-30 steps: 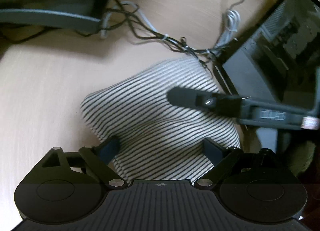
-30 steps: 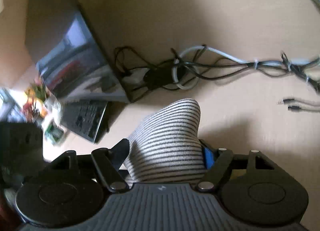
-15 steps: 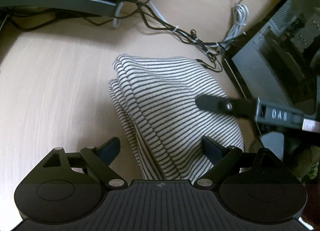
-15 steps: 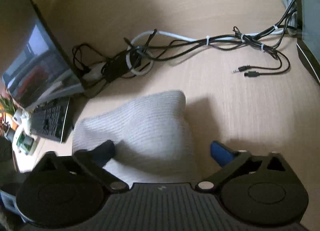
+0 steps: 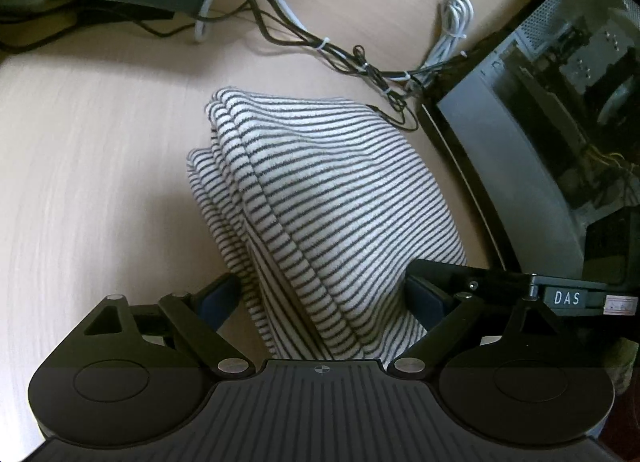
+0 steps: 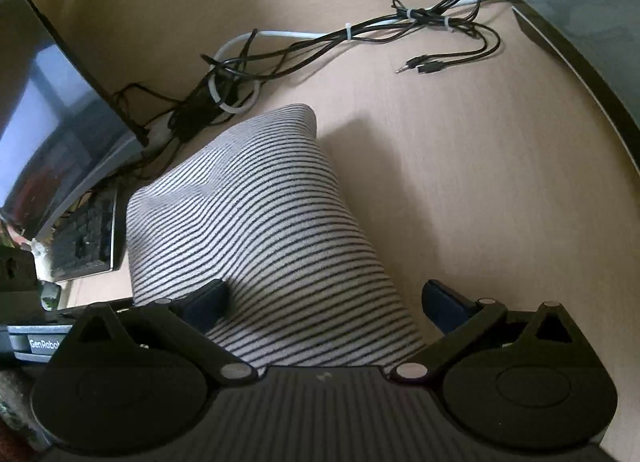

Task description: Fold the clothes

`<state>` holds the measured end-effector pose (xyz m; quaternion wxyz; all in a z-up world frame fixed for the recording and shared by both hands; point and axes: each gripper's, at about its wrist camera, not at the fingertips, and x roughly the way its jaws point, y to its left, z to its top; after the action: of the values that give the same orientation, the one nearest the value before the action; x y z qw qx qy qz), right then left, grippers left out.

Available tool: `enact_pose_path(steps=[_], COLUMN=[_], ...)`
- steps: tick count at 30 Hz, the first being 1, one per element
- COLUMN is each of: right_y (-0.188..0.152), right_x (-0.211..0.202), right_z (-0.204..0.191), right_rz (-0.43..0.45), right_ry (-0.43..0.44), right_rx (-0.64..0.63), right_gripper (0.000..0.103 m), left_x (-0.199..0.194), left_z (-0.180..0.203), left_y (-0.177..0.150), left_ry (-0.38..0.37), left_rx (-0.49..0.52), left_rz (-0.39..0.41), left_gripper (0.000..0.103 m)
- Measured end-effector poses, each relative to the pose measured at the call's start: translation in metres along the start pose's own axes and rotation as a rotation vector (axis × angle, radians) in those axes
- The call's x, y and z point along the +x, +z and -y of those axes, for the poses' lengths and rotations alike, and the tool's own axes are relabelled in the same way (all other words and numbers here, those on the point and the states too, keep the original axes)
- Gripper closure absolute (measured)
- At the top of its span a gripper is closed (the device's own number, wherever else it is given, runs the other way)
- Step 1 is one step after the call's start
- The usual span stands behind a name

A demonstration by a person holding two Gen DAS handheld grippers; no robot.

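Now both hand-held grippers straddle striped garment (image 5: 320, 190).

At upper centre of the left view we see a cable bundle (image 5: 352, 58) on the wooden desk (image 5: 88, 166); a glass-sided computer case (image 5: 560, 110) fills the right. A keyboard (image 6: 86, 238) sits at far left of the right view.

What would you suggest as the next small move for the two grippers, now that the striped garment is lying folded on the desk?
Probably lift both grippers straight up and away. The striped garment already lies in stacked layers on the desk. The right gripper has just been opening and stands wide; the left gripper also looks open, neither pinching cloth. Dragging sideways could disturb the fold or snag the cables.
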<state>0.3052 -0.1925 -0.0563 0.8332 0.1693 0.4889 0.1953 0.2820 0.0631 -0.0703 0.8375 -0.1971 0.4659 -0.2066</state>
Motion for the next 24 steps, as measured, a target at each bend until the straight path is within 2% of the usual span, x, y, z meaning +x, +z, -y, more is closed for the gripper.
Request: enact_pose_path(steps=[4,7,9,11,17,18,19,21,24], right_y=[0.005,0.001,-0.002,-0.003,-0.005,-0.006,-0.007,-0.009,-0.008], right_x=[0.001,0.001,0.002,0.003,0.002,0.001,0.001,0.002,0.002], right_z=[0.003,0.0,-0.002,-0.003,-0.004,-0.004,-0.005,-0.007,-0.007], right_rz=[-0.032,-0.017,-0.005,-0.004,-0.002,-0.003,-0.003,-0.001,-0.006], right_ry=[0.01,0.008,0.002,0.002,0.027,0.028,0.029,0.03,0.043], right_rx=[-0.01,-0.04,-0.063,-0.082,-0.121,-0.135,-0.149,-0.177,-0.18], right_gripper=[0.0,0.0,0.0,0.0,0.0,0.0,0.0,0.0,0.0], left_x=[0.001,0.0,-0.002,-0.013,-0.026,-0.022,-0.018,-0.016,-0.02], left_z=[-0.001,0.0,0.0,0.004,0.006,0.001,-0.004,-0.01,-0.002], left_y=[0.0,-0.001,0.001,0.006,0.029,0.03,0.03,0.028,0.029], left_ry=[-0.007,-0.001,0.006,-0.01,0.014,0.059,0.107,0.146,0.198], left_rx=[0.004,0.007,-0.003,0.003,0.054,0.048,0.041,0.024,0.037], left_rz=[0.003,0.007,0.014,0.065,0.188,0.177,0.164,0.151,0.155], left_gripper=[0.01,0.012,0.018,0.029,0.03,0.031,0.028,0.023,0.022])
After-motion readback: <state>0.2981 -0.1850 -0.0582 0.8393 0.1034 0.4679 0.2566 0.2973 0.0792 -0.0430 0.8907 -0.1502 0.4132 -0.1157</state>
